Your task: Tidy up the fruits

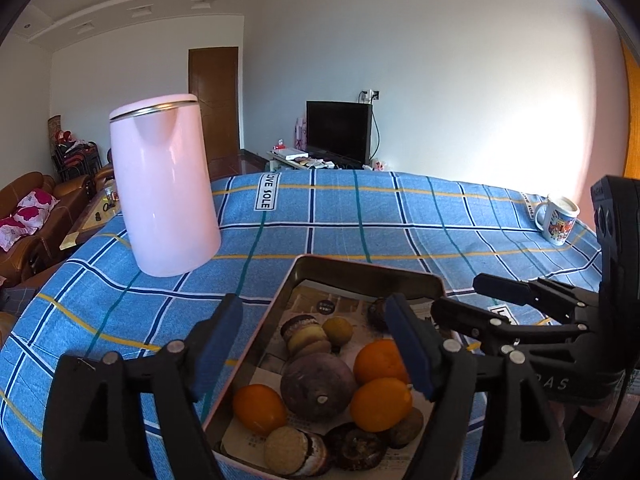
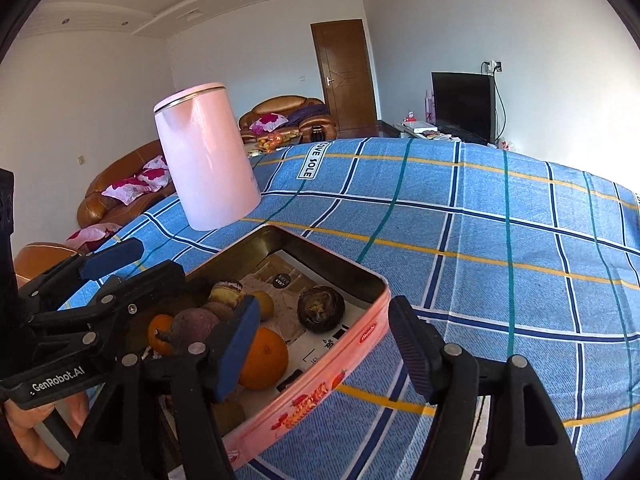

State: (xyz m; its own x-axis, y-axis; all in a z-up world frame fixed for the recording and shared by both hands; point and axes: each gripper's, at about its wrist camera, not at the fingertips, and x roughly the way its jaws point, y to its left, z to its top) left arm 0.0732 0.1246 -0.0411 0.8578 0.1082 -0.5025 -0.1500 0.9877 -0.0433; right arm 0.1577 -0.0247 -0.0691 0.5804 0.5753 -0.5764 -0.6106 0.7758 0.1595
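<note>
Left hand-held gripper (image 1: pixel 316 344) gapes over tin (image 1: pixel 362 270); mug (image 1: pixel 557 218) left-view only.

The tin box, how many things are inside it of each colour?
In the tin, from the left wrist view:
Orange fruits: 3
Big purple fruit: 1
Small yellow fruit: 1
Dark brown lumps: 3
Round sandwich cakes: 2
Total: 10, though the grippers may hide more.

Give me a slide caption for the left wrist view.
Open left gripper poised over a fruit-filled tin, pink kettle behind.
</note>
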